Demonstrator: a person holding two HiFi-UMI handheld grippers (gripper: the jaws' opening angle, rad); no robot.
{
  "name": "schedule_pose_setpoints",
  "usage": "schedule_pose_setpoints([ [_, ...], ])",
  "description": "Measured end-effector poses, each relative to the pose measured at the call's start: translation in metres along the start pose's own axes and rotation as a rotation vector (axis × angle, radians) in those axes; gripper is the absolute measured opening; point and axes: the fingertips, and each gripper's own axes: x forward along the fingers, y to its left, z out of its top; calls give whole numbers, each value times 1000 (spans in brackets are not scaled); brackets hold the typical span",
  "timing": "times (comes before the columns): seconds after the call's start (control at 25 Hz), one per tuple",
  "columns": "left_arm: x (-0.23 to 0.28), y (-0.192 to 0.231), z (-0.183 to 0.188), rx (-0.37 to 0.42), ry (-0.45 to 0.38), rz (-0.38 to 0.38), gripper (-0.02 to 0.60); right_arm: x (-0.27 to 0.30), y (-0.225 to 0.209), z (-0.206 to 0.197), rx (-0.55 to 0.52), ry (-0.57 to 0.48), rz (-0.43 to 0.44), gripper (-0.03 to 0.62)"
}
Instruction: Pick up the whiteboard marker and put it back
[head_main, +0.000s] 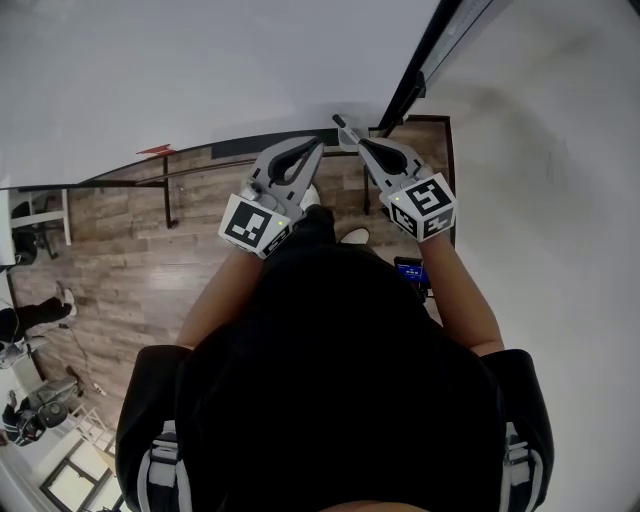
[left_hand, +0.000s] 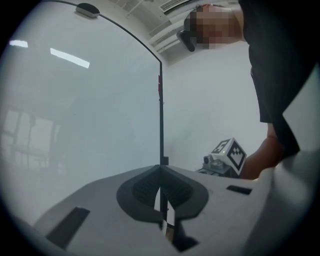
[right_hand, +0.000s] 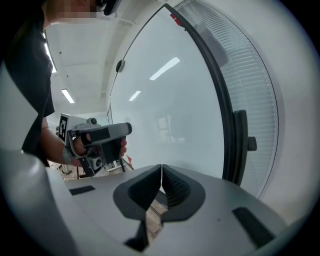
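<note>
Head view, grippers: a person in a black top holds the left gripper (head_main: 318, 143) and the right gripper (head_main: 358, 141) side by side, tips towards the near foot of a whiteboard (head_main: 200, 70), above a wooden floor (head_main: 120, 250)
Head view, marker: no whiteboard marker is clearly seen; a small dark stub (head_main: 338, 122) just beyond the right gripper's tip, by the board's ledge (head_main: 260, 140), may be it, but this cannot be told
Left gripper view, jaws: pressed together with nothing between them, facing the board's dark frame edge (left_hand: 161, 125)
Right gripper view, jaws: closed tip to tip and empty; board ahead, left gripper in a hand (right_hand: 75, 146) at left
Marker, handling: likely light, stiff and smooth-barrelled, prone to roll or slip
Marker, hold: best taken across mid-barrel, clear of the cap
</note>
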Motion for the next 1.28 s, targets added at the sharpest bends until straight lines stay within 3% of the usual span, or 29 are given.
schedule_pose_setpoints([
  [0.36,4,41,-22,-25,-14,-23,5,63,-24,-42,5,168,-23,41],
  [0.68,5,41,-29,-40,-4,-5,5,77,-29,-67,-30,262,-25,66],
  [1.28,4,40,-30,-54,14,-43,5,91,-38,-97,-62,400,-49,94],
])
